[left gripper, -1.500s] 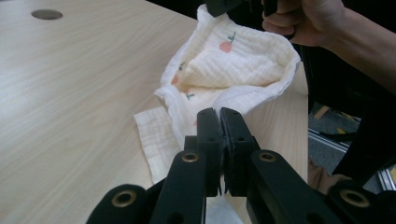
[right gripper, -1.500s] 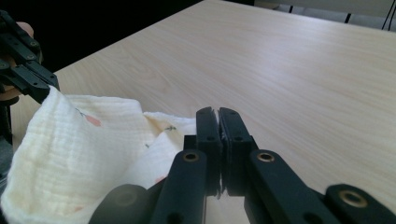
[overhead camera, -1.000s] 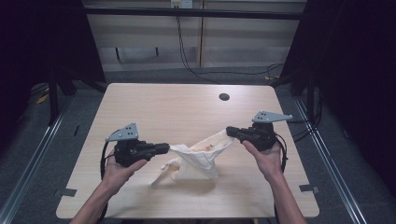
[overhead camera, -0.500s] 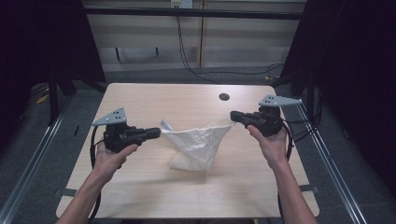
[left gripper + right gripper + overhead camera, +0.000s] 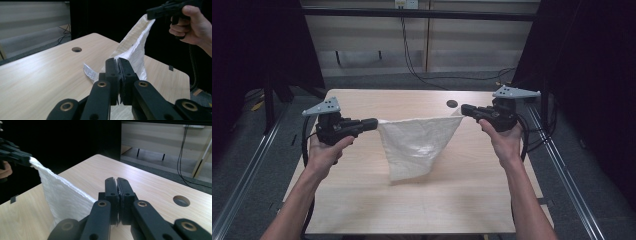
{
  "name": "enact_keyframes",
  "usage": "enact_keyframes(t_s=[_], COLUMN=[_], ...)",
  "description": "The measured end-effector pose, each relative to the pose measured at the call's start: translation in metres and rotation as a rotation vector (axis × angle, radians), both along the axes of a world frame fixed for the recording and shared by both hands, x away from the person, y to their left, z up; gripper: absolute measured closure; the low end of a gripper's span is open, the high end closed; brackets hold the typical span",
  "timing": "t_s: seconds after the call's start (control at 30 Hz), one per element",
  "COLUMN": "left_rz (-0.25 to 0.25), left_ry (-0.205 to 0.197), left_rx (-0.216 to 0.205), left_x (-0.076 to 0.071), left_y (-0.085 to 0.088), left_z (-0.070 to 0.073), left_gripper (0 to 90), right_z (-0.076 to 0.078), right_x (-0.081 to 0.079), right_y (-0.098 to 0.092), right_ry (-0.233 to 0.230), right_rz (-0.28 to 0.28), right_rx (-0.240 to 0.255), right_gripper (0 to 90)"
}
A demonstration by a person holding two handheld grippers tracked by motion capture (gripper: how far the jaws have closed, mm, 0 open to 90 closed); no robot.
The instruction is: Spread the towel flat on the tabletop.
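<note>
Your left gripper (image 5: 373, 123) and right gripper (image 5: 465, 109) each pinch a top corner of the white cloth (image 5: 414, 145). It's light and limp. Keep to those corners so it hangs flat.

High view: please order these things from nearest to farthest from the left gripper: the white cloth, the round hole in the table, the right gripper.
1. White cloth: its corner is clamped in the left gripper, so it touches it.
2. Round hole: in the table top, toward the far edge, right of centre.
3. Right gripper: holds the cloth's other corner, just beyond the hole, at the right side.
</note>
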State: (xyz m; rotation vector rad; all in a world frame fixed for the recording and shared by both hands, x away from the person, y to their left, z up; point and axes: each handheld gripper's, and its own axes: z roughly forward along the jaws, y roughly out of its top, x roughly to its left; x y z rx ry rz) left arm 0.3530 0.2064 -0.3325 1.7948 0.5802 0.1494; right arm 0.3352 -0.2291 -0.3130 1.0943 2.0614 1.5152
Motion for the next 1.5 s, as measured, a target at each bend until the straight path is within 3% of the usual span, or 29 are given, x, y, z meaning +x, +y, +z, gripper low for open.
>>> enact_keyframes(t_s=[0.1,0.47,0.63,0.73,0.87,1.0,1.17,1.3,1.5], left_rz=[0.012,0.085,0.093,0.090,0.077,0.059,0.029,0.015,0.002], left_ry=[0.001,-0.020,-0.038,-0.054,-0.040,-0.011,-0.005,0.004,0.037], left_rx=[0.022,0.029,0.023,0.031,0.065,0.049,0.060,0.077,0.087], left_x=[0.008,0.039,0.053,0.054,0.049,0.038,0.020,0.010,-0.003], left_y=[-0.001,-0.003,-0.001,-0.001,-0.003,-0.003,-0.005,-0.005,-0.002], left_z=[0.005,0.029,0.043,0.047,0.035,0.019,-0.001,-0.015,-0.040], left_gripper=[87.5,87.6,87.6,87.6,87.6,87.6,87.6,87.6,87.5], right_z=[0.002,0.019,0.029,0.035,0.028,0.010,-0.013,-0.025,-0.049], right_x=[0.004,0.020,0.032,0.037,0.034,0.023,0.005,-0.006,-0.022], right_y=[-0.003,0.002,0.002,0.002,0.002,0.001,0.000,0.003,0.003], right_ry=[0.006,-0.002,-0.003,-0.010,-0.005,0.004,0.028,0.042,0.086], right_rz=[-0.012,-0.042,-0.064,-0.070,-0.064,-0.049,-0.034,-0.024,-0.005], right_rx=[0.012,0.007,0.008,0.009,0.002,-0.004,0.002,-0.046,-0.064], right_gripper=[87.7,87.7,87.7,87.7,87.8,87.8,87.9,87.8,87.8])
